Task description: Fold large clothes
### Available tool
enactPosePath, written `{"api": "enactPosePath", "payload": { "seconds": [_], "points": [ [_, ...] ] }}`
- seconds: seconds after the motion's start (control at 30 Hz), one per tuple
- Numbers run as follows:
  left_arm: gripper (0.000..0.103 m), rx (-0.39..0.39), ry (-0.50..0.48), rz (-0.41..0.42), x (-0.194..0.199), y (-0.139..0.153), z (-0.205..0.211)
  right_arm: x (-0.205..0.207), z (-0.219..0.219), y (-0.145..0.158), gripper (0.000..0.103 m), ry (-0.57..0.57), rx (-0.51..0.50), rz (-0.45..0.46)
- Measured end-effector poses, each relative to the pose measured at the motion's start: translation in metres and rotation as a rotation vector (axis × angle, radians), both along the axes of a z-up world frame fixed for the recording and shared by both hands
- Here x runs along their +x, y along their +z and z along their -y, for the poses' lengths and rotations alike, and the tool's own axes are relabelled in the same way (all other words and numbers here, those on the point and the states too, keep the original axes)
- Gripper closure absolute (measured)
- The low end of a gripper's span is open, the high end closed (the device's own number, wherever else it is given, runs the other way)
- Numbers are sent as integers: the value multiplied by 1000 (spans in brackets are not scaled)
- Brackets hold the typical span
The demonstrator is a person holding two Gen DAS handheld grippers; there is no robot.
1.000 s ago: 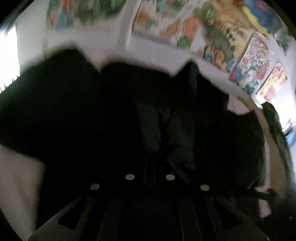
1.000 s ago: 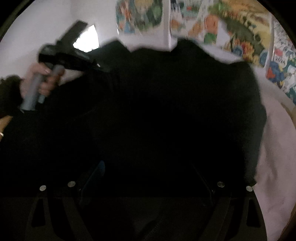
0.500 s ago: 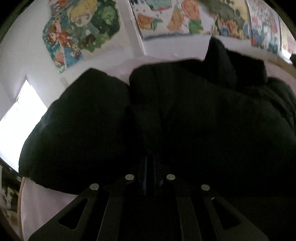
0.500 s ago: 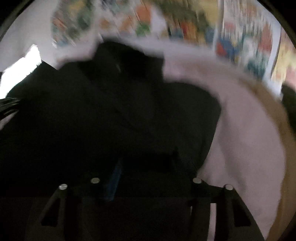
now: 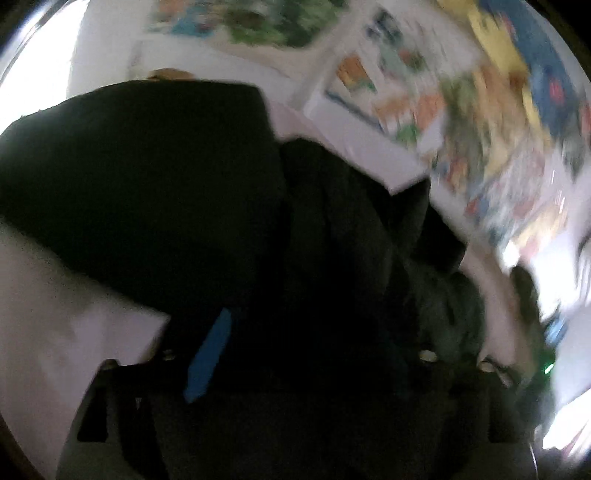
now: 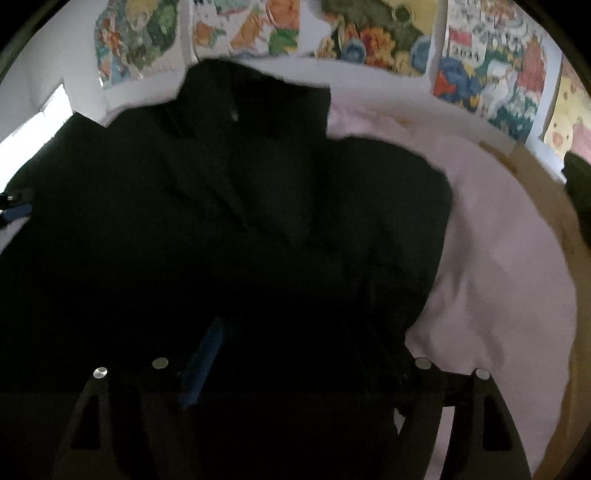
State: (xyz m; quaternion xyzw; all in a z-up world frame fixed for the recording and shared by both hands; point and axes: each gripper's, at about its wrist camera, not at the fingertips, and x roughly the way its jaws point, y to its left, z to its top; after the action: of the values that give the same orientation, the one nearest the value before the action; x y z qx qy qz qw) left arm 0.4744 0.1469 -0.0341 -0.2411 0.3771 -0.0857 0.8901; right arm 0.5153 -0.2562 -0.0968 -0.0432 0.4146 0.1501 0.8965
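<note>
Black fills the near part of both views, so the dark fingers of each tool are hard to separate from the cloth. The left gripper [image 5: 295, 350] stands with its jaws wide, having just been opening; only one blue pad [image 5: 208, 354] shows clearly, the opposite finger is lost in blur and shadow, and whether cloth lies between them I cannot tell. The right gripper [image 6: 295, 354] also has its jaws apart, just widened again; its blue pad [image 6: 201, 363] is dim, and the cloth lies under and between the fingers with no pinch visible. The large black collared garment [image 6: 221, 206] lies spread on the pale pink bed sheet [image 6: 498, 280], its collar towards the far wall, its near hem cut off by the tools. In the left view its folds are smeared by motion. A tan wooden bed edge [image 6: 546, 206] curves along the right. Beyond, colourful cartoon posters [image 6: 369, 33] cover the white wall, and a bright window [image 6: 37, 122] glares at left.
</note>
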Motion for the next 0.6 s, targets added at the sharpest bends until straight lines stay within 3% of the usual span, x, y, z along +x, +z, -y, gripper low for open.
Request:
{"api": "enactPosePath", "payload": {
  "seconds": [0.13,0.27,0.43,0.6],
  "points": [
    [23,-8,161,71,-37,18,-54,-7,-24,43,19,7,86,53],
    [6,-38,362,107,-67,24,-112,-23,-53,90,3,19,188,122],
    [6,-307,554,49,-78,1,-206,-33,-109,144,0,39,226,281],
    [6,-515,608,35,-75,-24,-269,-11,-174,129,0,110,231,234]
  ]
}}
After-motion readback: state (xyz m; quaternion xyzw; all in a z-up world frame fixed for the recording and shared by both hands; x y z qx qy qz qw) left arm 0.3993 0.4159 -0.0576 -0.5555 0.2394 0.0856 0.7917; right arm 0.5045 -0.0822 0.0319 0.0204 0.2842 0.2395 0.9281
